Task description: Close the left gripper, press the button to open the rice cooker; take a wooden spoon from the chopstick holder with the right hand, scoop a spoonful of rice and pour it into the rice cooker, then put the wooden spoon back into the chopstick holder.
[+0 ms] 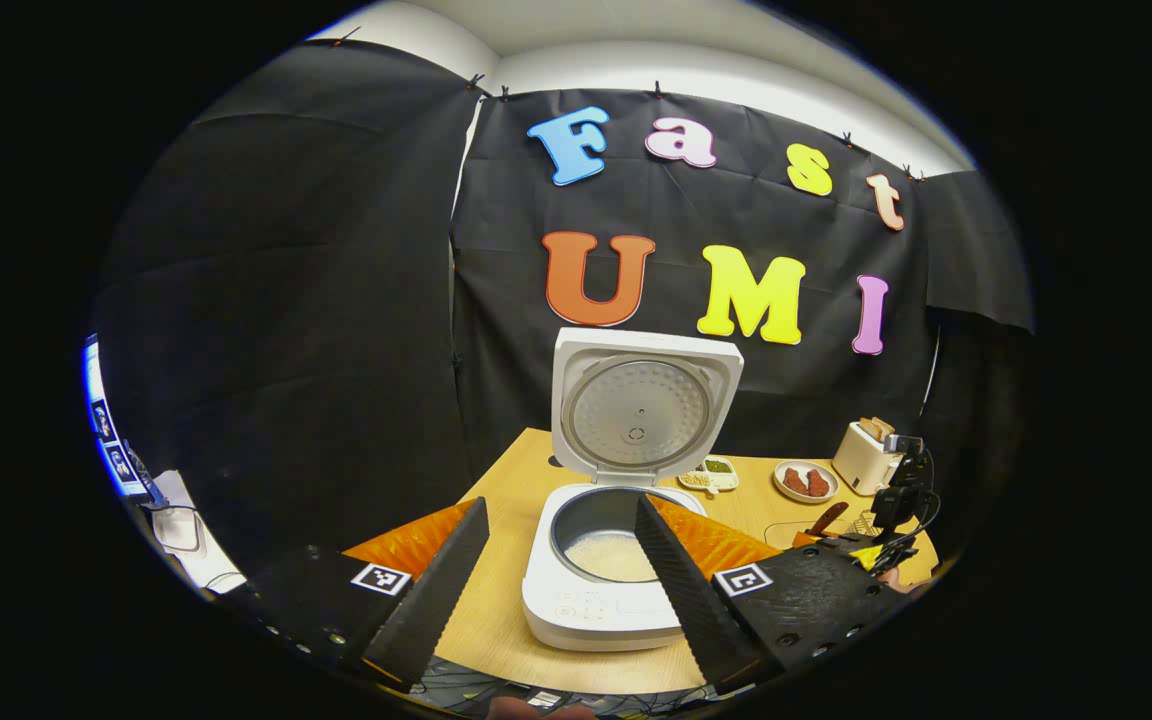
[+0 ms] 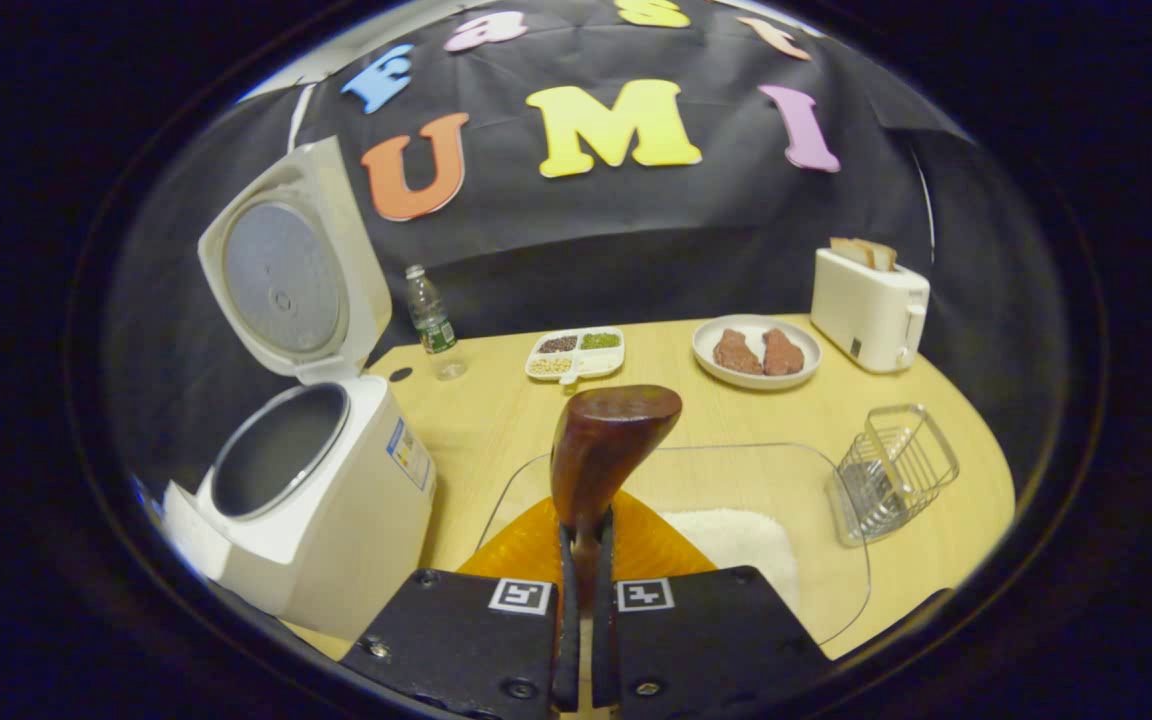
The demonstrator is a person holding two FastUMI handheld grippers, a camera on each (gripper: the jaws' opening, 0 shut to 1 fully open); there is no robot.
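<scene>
Wooden table (image 2: 496,420) against black cloth wall; rice cooker (image 2: 316,500) lid up. Right of cooker: toaster (image 2: 871,310). Left gripper (image 1: 556,570) spread wide, empty; right gripper (image 2: 584,620) clamps wooden spoon (image 2: 601,450).

Your dark wooden spoon (image 2: 601,450) hides its handle between the fingers; the clear glass tray (image 2: 816,480) sits partly behind them.

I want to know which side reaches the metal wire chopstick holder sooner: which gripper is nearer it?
Right. The right gripper, holding the brown wooden spoon, has the wire chopstick holder just beside it; the left gripper sits across the table at the white rice cooker.
</scene>
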